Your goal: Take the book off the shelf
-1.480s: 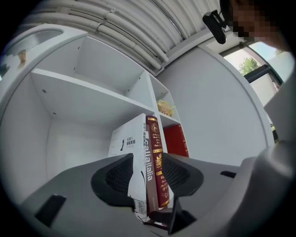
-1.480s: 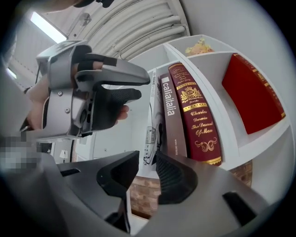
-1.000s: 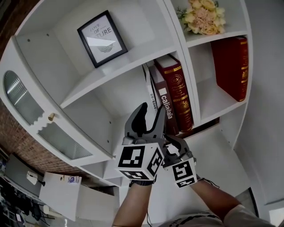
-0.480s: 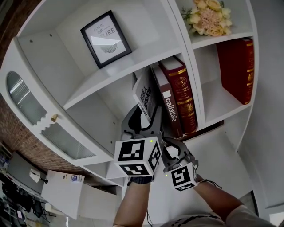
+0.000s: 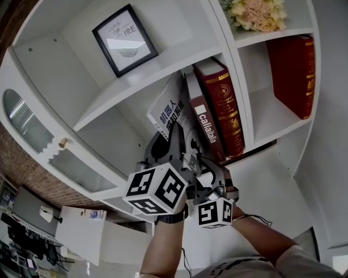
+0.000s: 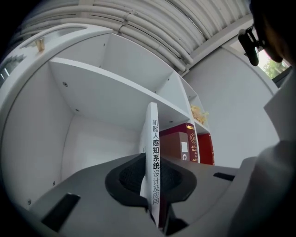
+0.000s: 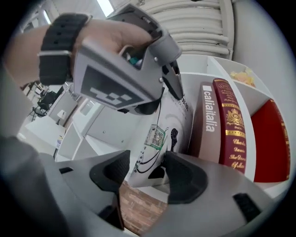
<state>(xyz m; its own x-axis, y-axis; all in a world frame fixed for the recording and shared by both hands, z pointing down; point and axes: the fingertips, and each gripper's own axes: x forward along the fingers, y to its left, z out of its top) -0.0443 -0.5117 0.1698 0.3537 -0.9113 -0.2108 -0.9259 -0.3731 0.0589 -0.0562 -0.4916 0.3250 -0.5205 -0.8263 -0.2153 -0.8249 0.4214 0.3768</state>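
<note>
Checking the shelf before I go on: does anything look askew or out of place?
Yes: the white book leans away from the row, tilted out, while the brown book and maroon book beside it stand together. The left tongs are closing on its spine edge.

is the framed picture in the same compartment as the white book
No, the framed picture stands in the compartment above the one that holds the white book.

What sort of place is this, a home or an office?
Probably a home-style display corner in a workspace: white bookshelf with books, framed print, flowers; cluttered desks lower left.
</note>
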